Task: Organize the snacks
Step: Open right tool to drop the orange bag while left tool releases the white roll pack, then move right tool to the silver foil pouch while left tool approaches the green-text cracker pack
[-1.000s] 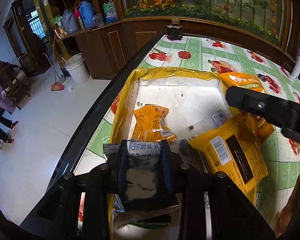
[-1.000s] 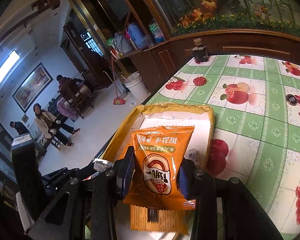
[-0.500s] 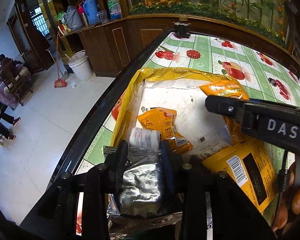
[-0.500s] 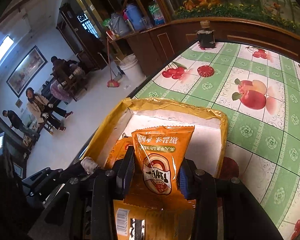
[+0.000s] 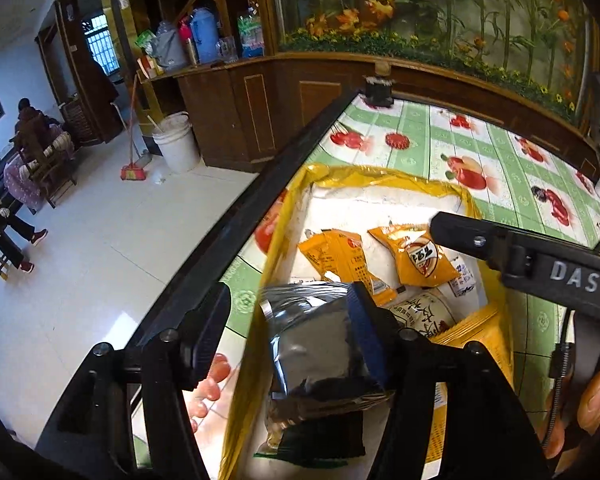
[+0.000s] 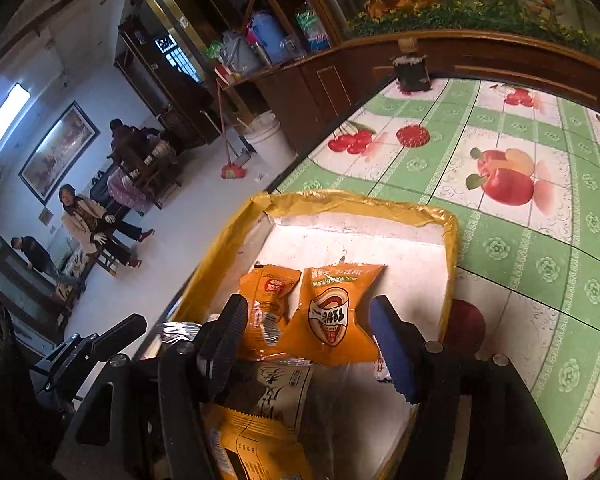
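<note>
- Since the earlier pictures both tongs have let go: the left tongs [image 5: 288,332], which were clamped on a silver packet [image 5: 316,344], now stand spread and are opening, and the packet leans only against the blue pad on the right, clear of the black pad on the left.
- The right tongs [image 6: 308,344], which were pinching an orange snack packet [image 6: 336,320], are opening too; that packet now lies loose between the fingers, in the lower middle of the right wrist view, touching neither pad as far as can be seen.
- Both packets are inside the yellow-rimmed box [image 6: 448,240], which sits on the tabletop [image 6: 540,264] with its green checks and printed fruit.
- In the left wrist view the silver packet stands at the near end of the box [image 5: 380,180], lower middle of the frame; the orange snack packet [image 5: 424,256] lies further up, right of centre.
- A second orange packet [image 6: 268,300] lies just left of the released one, touching it.
- A pale packet with dark lettering [image 6: 284,392] and a yellow packet [image 6: 256,444] lie at the bottom of the right wrist view, overlapping.
- The right tongs' black finger crosses the right side of the left wrist view.
</note>
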A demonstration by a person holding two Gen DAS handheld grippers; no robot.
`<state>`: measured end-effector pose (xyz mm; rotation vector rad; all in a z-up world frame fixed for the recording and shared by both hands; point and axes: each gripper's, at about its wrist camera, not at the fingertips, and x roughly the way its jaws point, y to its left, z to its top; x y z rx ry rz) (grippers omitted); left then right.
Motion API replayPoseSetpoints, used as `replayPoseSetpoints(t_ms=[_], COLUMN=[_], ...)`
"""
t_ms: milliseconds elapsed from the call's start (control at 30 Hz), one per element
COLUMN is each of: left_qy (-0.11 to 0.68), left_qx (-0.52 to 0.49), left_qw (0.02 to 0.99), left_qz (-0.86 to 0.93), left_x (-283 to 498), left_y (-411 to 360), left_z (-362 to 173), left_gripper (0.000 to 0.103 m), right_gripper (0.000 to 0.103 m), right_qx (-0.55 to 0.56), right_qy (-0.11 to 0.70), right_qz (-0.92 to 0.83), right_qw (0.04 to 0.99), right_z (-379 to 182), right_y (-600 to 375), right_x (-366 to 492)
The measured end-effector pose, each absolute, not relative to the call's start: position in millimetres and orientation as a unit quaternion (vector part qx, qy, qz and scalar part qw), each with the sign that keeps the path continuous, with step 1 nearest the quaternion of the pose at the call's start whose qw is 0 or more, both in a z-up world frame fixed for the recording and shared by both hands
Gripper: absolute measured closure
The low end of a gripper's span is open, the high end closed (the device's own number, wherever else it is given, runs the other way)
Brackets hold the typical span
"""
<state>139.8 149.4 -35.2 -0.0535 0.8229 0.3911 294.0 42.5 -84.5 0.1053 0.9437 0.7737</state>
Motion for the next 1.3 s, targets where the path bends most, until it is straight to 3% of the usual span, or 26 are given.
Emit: replayPoseSetpoints(t_ms=[133, 400, 933, 1300], left_qy=[0.373, 0.364, 0.380, 0.455], left_qx=[-0.031, -0.029, 0.007, -0.025], left_qw=[0.908, 0.919, 0.924, 0.888], left_qz=[0.188, 0.148, 0.032, -0.064], left_x=[125, 114, 113, 150], left_y=[144, 118, 10, -65], left_z=[-19, -6, -1, -27], left_gripper=[0.034, 0.033, 0.033, 0.029], right_gripper=[0.034, 0.029, 0.026, 0.023], right_qx=[0.066, 0.080, 0.123, 0.132], right_qy=[0.417, 0.378, 0.392, 0.396], right_qz=[0.364, 0.326, 0.178, 0.091], right_qw=[0.831, 0.863, 0.894, 0.904], right_z=[-64, -41, -75, -87], right_y=[21, -49, -234, -309], right_x=[275, 225, 157, 137])
